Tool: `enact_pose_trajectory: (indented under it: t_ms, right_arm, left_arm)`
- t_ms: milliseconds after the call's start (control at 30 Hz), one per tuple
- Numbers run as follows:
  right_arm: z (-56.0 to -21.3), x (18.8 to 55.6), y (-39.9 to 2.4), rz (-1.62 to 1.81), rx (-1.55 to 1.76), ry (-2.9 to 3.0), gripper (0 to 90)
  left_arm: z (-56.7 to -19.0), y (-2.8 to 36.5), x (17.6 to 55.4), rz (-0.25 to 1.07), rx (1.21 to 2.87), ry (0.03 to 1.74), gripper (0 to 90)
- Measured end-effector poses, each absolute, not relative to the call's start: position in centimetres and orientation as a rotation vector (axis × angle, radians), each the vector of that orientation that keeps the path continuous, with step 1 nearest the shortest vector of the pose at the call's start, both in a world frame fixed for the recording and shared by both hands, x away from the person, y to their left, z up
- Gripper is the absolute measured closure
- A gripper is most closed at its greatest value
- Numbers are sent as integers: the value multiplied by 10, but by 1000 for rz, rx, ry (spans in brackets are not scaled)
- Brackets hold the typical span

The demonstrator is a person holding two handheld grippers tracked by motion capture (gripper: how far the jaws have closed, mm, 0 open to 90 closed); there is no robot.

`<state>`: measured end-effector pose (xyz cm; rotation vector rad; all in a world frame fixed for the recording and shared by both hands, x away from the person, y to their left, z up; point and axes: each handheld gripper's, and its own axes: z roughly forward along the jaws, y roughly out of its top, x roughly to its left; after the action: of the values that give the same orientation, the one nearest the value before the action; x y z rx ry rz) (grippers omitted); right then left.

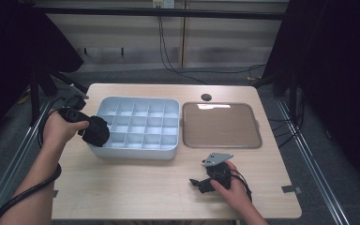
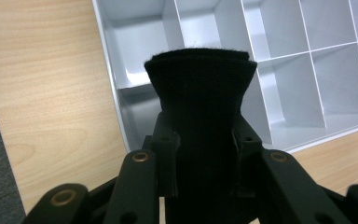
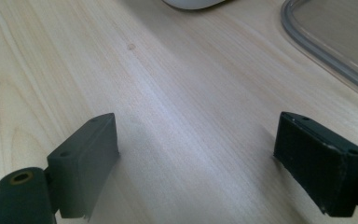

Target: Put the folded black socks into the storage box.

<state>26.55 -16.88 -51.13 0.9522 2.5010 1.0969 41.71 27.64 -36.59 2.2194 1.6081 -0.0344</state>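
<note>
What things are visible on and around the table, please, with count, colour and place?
Pale grey plastic divided organiser box: one, on table, left of centre.
Black rolled fabric piece: one, clamped in left gripper, over the box's near-left corner.
Clear plastic lid: one, flat, right of box.
Light wooden table: one.
Black cables: several, on floor behind.
Left gripper: black, shut on fabric.
Right gripper: black, open, over bare table.

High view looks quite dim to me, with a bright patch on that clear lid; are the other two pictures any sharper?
High view: dark surroundings, ceiling light glaring on the lid. Left gripper view: the black cloth shows little detail, while the organizer is evenly lit. Right gripper view: table sharp, near jaws soft.
</note>
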Motion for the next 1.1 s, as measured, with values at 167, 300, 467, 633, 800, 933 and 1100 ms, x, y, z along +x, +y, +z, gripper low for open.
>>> enact_pose_trajectory:
  t_ms: [167, 300, 467, 633, 800, 933, 1100]
  right_arm:
    - [-511, 265, -169, 1096, 956, 2502, 129]
    - [-511, 265, -169, 1096, 956, 2503, 129]
    - [-511, 265, -169, 1093, 956, 2504, 129]
    - [-511, 265, -169, 1093, 956, 2504, 129]
    - [-511, 265, -169, 1093, 957, 2504, 129]
    - [-511, 265, -169, 1090, 953, 2506, 129]
    - [-511, 265, -169, 1092, 955, 2504, 129]
  left_arm:
    - [-373, 278, 419, -46, 2212, 1627, 690]
    - [-377, 278, 420, -60, 2213, 1631, 690]
    - [-382, 277, 422, -49, 2216, 1651, 688]
    - [-388, 277, 423, -54, 2215, 1663, 685]
    - [-395, 278, 424, -54, 2221, 1682, 682]
    - [-397, 276, 424, -37, 2228, 1684, 680]
    - [-398, 273, 424, -12, 2250, 1689, 679]
